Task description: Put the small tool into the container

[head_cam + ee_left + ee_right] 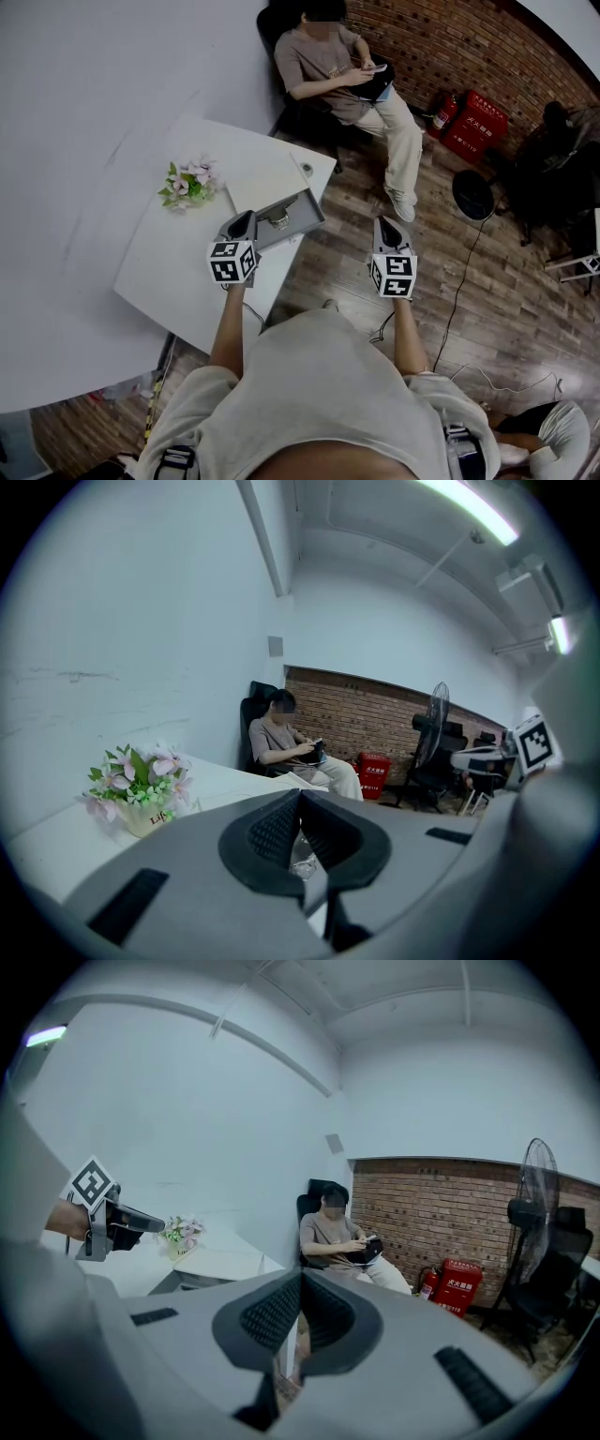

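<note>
A grey drawer [298,223] stands pulled out of the white table's [178,272] right side. A small shiny metal tool [278,218] lies in its near left corner. My left gripper [244,223] hovers at the drawer's left end, just beside the tool, jaws shut with nothing held. In the left gripper view a glinting bit [302,858] shows below the meeting pads [279,829]. My right gripper [389,227] hangs over the wooden floor to the drawer's right, shut and empty. From the right gripper view, the left gripper [141,1221] is seen near the table.
A pot of pink flowers [190,183] stands on the table behind the drawer. A seated person [349,75] with a phone is beyond the table. Red fire-extinguisher boxes [473,124], a floor fan [473,194] and a cable [459,291] occupy the floor at right.
</note>
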A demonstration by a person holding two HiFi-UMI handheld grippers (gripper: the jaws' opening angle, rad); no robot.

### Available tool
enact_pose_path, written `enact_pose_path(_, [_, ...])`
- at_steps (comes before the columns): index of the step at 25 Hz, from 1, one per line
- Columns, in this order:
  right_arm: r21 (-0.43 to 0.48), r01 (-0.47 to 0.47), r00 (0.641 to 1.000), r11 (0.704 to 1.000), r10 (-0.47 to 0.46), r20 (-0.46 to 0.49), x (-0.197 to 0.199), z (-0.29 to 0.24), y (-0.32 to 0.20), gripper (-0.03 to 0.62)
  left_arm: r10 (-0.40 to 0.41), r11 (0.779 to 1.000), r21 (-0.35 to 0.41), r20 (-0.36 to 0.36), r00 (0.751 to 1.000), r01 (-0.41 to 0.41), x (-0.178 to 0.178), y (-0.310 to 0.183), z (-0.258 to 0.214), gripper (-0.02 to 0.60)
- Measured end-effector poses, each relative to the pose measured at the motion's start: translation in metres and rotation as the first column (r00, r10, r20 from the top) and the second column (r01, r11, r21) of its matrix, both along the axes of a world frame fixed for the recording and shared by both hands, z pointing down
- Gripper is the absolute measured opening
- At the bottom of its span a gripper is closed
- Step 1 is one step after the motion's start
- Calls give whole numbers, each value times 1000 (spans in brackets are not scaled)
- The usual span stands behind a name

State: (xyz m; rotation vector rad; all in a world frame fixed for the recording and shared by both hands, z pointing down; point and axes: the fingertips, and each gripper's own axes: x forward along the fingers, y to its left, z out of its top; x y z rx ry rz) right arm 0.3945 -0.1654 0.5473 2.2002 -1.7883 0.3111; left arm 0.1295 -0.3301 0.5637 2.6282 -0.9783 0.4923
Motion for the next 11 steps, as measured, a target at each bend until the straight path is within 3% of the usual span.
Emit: enact_pose_path(11, [-5, -8, 1000, 1000, 8, 11, -2, 4, -1, -2, 2, 1000, -9, 0, 1000, -2, 2, 2, 4, 9])
